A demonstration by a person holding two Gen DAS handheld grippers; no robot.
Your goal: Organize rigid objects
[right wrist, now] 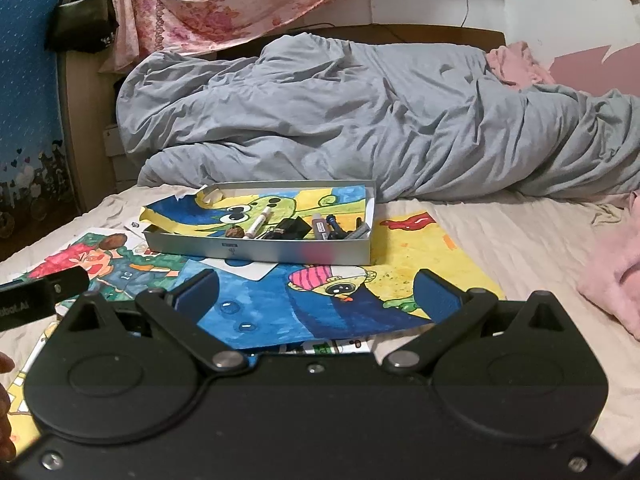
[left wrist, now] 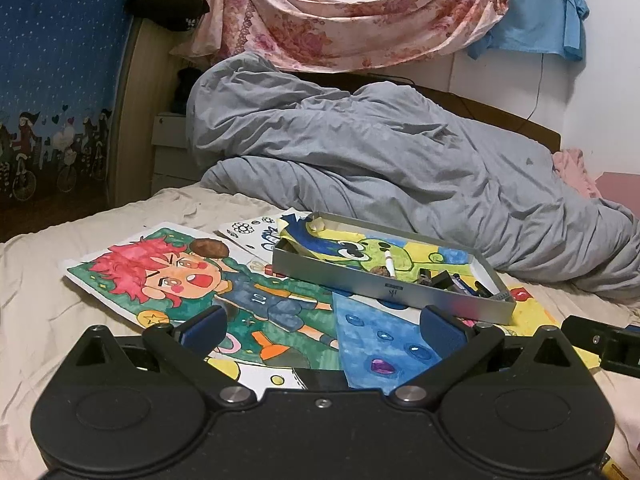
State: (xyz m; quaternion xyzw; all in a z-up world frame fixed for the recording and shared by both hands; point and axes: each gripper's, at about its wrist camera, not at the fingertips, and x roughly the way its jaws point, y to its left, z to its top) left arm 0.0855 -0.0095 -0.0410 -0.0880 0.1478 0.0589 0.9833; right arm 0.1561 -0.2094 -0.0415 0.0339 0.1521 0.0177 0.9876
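Observation:
A shallow silver tin (left wrist: 372, 286) (right wrist: 280, 250) sits on the bed on top of several colourful drawings. It holds a white marker (left wrist: 389, 265) (right wrist: 258, 222), a brown round object (right wrist: 235, 232), black clips (right wrist: 290, 226) and other small pens and parts at its right end. A painted sheet lines its inside. My left gripper (left wrist: 322, 330) is open and empty, low over the drawings in front of the tin. My right gripper (right wrist: 316, 294) is open and empty, also in front of the tin. A small red piece (left wrist: 269, 269) lies left of the tin.
A red-haired cartoon drawing (left wrist: 180, 280) and a blue and yellow drawing (right wrist: 340, 300) lie under the grippers. A rumpled grey duvet (left wrist: 380, 160) fills the back of the bed. A pink cloth (right wrist: 612, 276) lies at the right. The other gripper's body shows at the view edges.

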